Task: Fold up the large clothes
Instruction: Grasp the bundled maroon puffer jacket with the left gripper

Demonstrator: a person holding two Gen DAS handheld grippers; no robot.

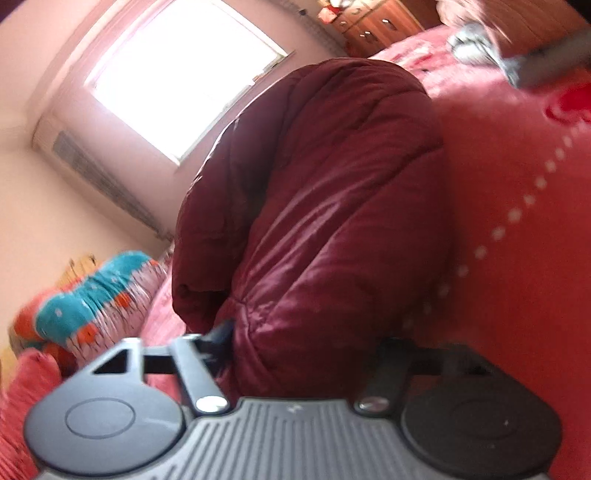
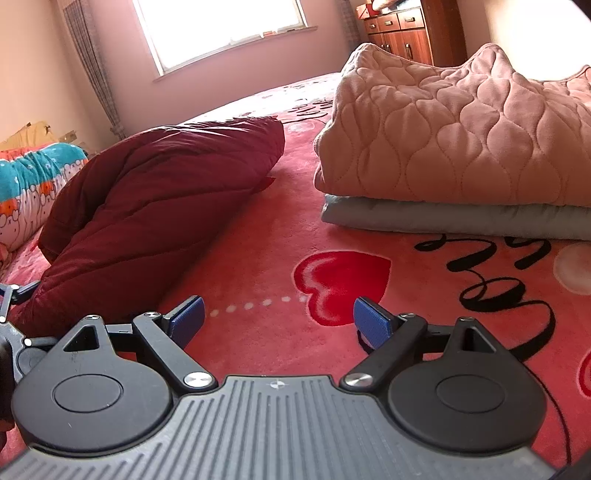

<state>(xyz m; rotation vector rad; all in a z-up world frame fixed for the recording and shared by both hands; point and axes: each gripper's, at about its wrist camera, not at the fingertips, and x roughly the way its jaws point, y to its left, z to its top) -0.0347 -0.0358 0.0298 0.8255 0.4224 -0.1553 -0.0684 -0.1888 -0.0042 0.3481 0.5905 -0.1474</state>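
Note:
A dark red puffy jacket point(image 1: 314, 184) lies bunched on the red bedspread point(image 1: 517, 258). My left gripper point(image 1: 306, 339) is shut on its near end, and the padded cloth bulges out between the two fingers. The left wrist view is rolled sideways. In the right wrist view the same jacket point(image 2: 147, 192) lies at the left, with part of the left gripper point(image 2: 14, 295) at its near corner. My right gripper point(image 2: 279, 321) hovers open over the bedspread point(image 2: 258, 240) to the right of the jacket. Nothing is between its blue pads point(image 2: 188, 314).
A folded pink quilted blanket point(image 2: 461, 129) rests on a folded pale blue one point(image 2: 443, 218) at the right. Teal and orange patterned bedding point(image 2: 33, 177) lies beyond the jacket at the left. A wooden cabinet point(image 2: 399, 29) and a bright window stand at the far wall.

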